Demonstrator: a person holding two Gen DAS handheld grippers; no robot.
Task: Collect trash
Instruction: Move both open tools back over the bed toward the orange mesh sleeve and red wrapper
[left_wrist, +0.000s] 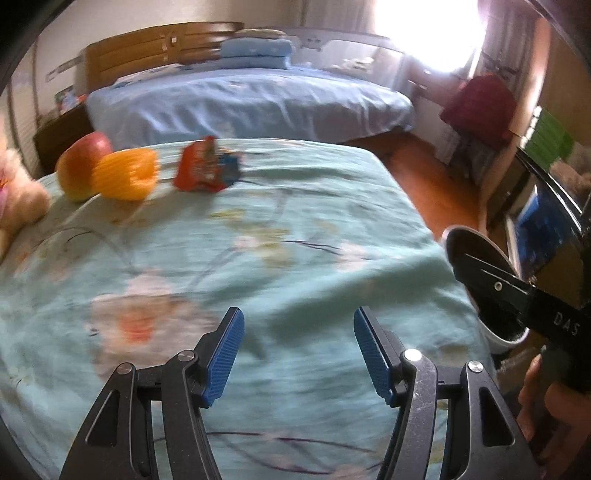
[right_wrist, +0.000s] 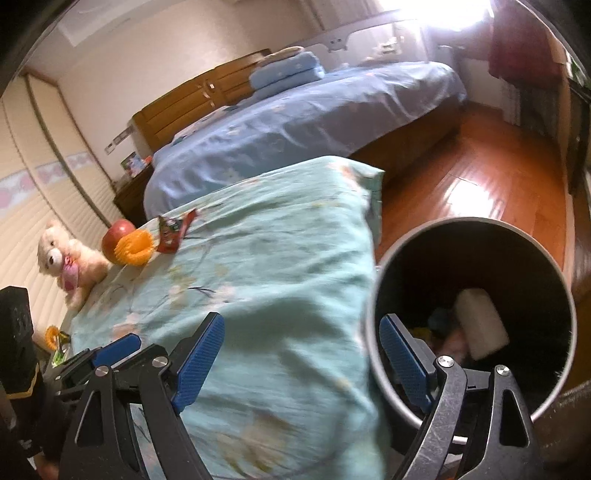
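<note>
A crumpled red snack wrapper lies at the far end of the teal floral bedspread; it also shows in the right wrist view. A round bin with a black inside stands by the bed's right side and holds a white block and other scraps; its rim shows in the left wrist view. My left gripper is open and empty over the near part of the bed. My right gripper is open and empty, straddling the bin's left rim.
An apple and an orange ridged ring lie left of the wrapper. A plush bear sits at the bed's left edge. A second bed with blue sheets stands behind. Wooden floor lies to the right.
</note>
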